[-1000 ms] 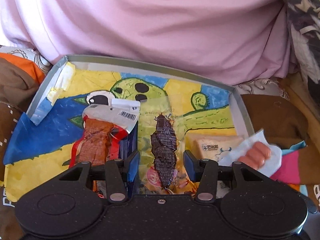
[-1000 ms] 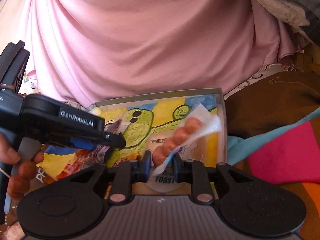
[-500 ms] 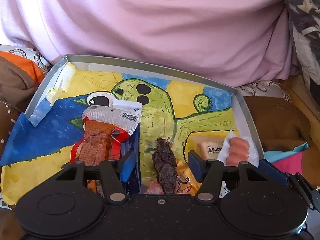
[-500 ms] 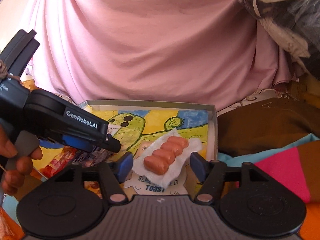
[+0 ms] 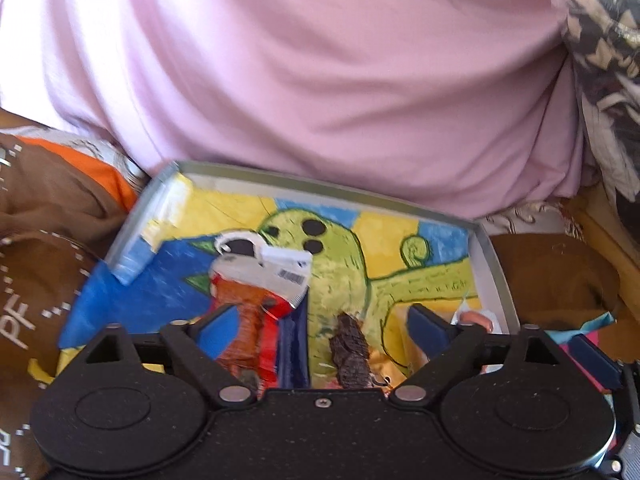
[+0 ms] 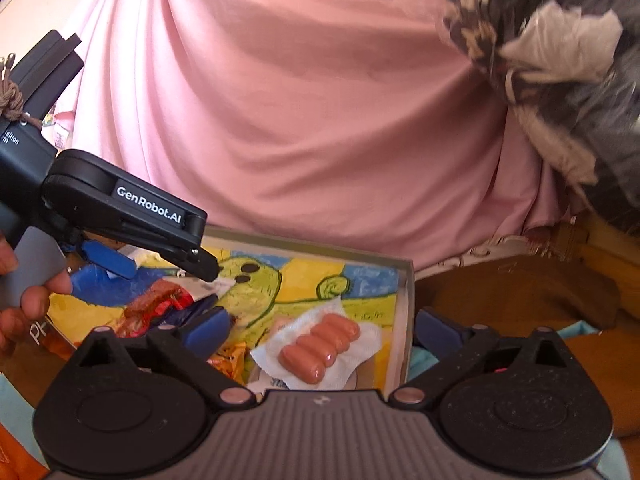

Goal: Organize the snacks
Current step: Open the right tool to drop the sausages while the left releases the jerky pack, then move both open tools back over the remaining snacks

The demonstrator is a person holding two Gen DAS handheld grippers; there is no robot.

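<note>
A shallow box (image 5: pixel 490 264) (image 6: pixel 406 304) with a painted green cartoon figure on its floor holds the snacks. A red packet of brown jerky (image 5: pixel 252 308) (image 6: pixel 156 304) lies at its left, a dark dried-meat piece in clear wrap (image 5: pixel 352 348) in the middle. A white packet of small sausages (image 6: pixel 320 346) (image 5: pixel 474 320) rests at the right on a toast packet. My left gripper (image 5: pixel 320 330) is open above the dark piece. My right gripper (image 6: pixel 322 330) is open, with the sausage packet lying free between its fingers.
A person in a pink shirt (image 5: pixel 320 80) sits right behind the box. Brown, orange and pink blankets (image 6: pixel 520 300) surround it. A hand (image 6: pixel 24 300) grips the left gripper's handle at the left in the right wrist view. A patterned cloth (image 6: pixel 560 40) hangs upper right.
My right gripper opened and let the sausage packet drop onto the toast packet, then backed off. My left gripper opened wider and pulled back from the dark piece.
</note>
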